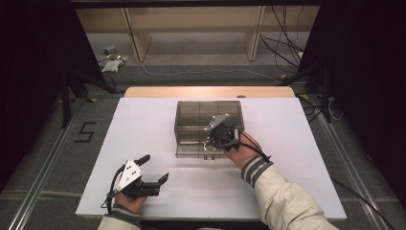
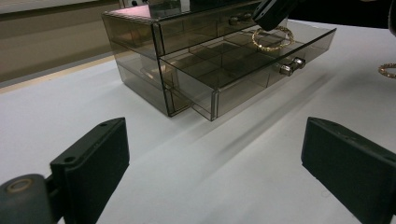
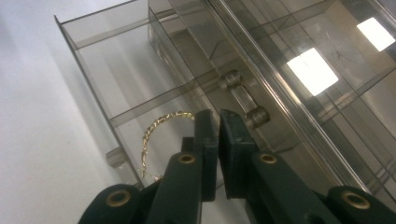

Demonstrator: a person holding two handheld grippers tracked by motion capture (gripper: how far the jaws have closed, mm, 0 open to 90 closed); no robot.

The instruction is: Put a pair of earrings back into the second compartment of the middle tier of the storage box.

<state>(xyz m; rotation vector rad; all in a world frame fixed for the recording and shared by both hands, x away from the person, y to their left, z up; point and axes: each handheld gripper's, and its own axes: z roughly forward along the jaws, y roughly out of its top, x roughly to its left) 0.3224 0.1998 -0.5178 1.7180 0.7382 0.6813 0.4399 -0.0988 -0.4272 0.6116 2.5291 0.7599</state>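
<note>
Black jaws of the left gripper (image 1: 154, 168) stand wide apart and empty near the table's front edge, at about 7 o'clock from the smoked-plastic drawer box (image 1: 209, 115). Up at the box, the right gripper (image 1: 211, 142) hangs over the pulled-out lower drawer (image 2: 261, 70), its jaws pinched nearly together on a thin gold bracelet (image 3: 161, 130). The bracelet droops over the drawer's front compartment, at 6 o'clock from the box's middle; whether it already rests on the drawer floor cannot be told. A second gold ring-shaped piece (image 2: 387, 70) lies on the table at 3 o'clock from the drawer in the left gripper view.

Risk, as I judge it: the chain is slim and held by little, so it may slip out early, drape over a divider or the drawer's front wall, or snag on the jaws as they part. A downward push on the extended drawer could tip or shift the light box.

White sheeting covers the table (image 1: 143, 124), with a wooden strip at 12 o'clock. Beyond are a grey floor, loose cables, pale wooden shelving and dark curtains.
</note>
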